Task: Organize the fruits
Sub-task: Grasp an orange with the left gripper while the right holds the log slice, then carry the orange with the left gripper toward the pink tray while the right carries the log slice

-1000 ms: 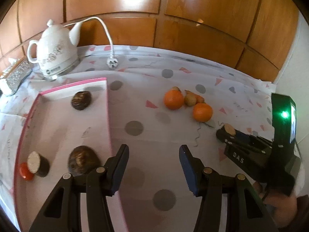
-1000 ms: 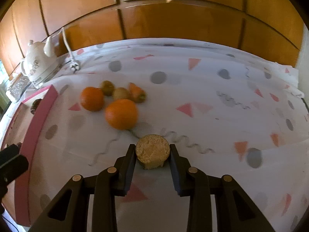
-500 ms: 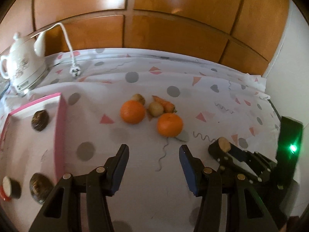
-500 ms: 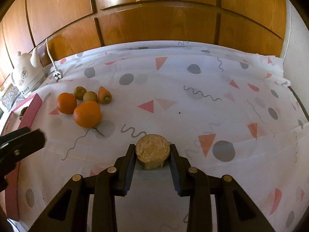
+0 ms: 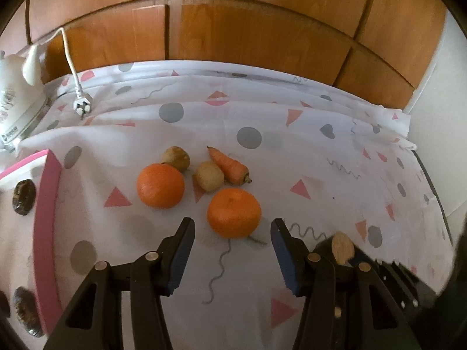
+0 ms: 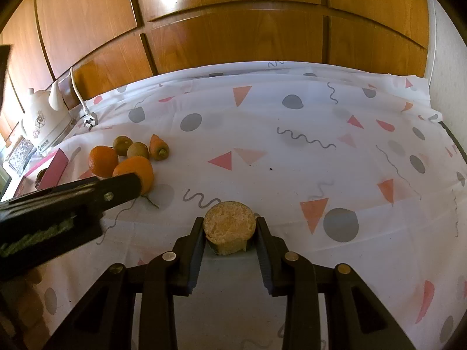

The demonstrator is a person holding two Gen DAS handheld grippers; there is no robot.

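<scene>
Between my left gripper's (image 5: pixel 232 255) open pads the near orange (image 5: pixel 233 213) is sitting just ahead, not yet touched; I am keeping them wide enough to slip round it. Beside it the other orange (image 5: pixel 160 185), two kiwis (image 5: pixel 209 176) and a carrot (image 5: pixel 228 165) are lying bunched on the cloth (image 5: pixel 292 151), near the pink tray (image 5: pixel 45 204) where I judge the fruit is going. My right gripper (image 6: pixel 229 234) is clamping a cut, pale-topped piece (image 6: pixel 229 227), hovering well apart from the heap, I think so the left has room to work.
</scene>
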